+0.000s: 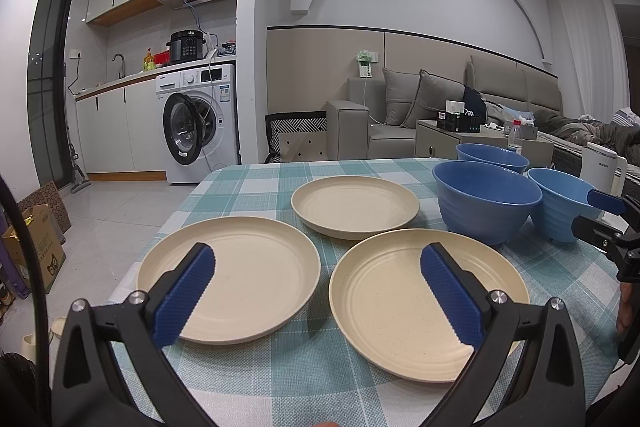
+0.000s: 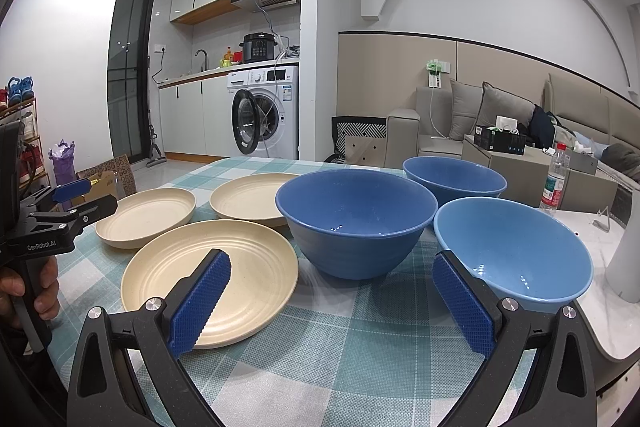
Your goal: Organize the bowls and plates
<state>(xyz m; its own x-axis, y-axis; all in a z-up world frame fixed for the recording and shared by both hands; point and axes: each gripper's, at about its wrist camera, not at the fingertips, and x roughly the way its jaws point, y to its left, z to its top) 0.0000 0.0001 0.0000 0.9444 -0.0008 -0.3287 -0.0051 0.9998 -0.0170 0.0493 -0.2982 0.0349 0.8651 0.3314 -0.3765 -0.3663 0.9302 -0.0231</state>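
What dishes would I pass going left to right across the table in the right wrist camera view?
Small cream plate → near cream plate → dark blue bowl → light blue bowl. The far plate and far bowl overlap these sideways, so I left them out.

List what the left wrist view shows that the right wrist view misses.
Only the left wrist view: the white appliance behind the bowls. Only the right wrist view: a shoe rack and a purple bag. Both share three cream plates, three blue bowls, the checked tablecloth and the washing machine.
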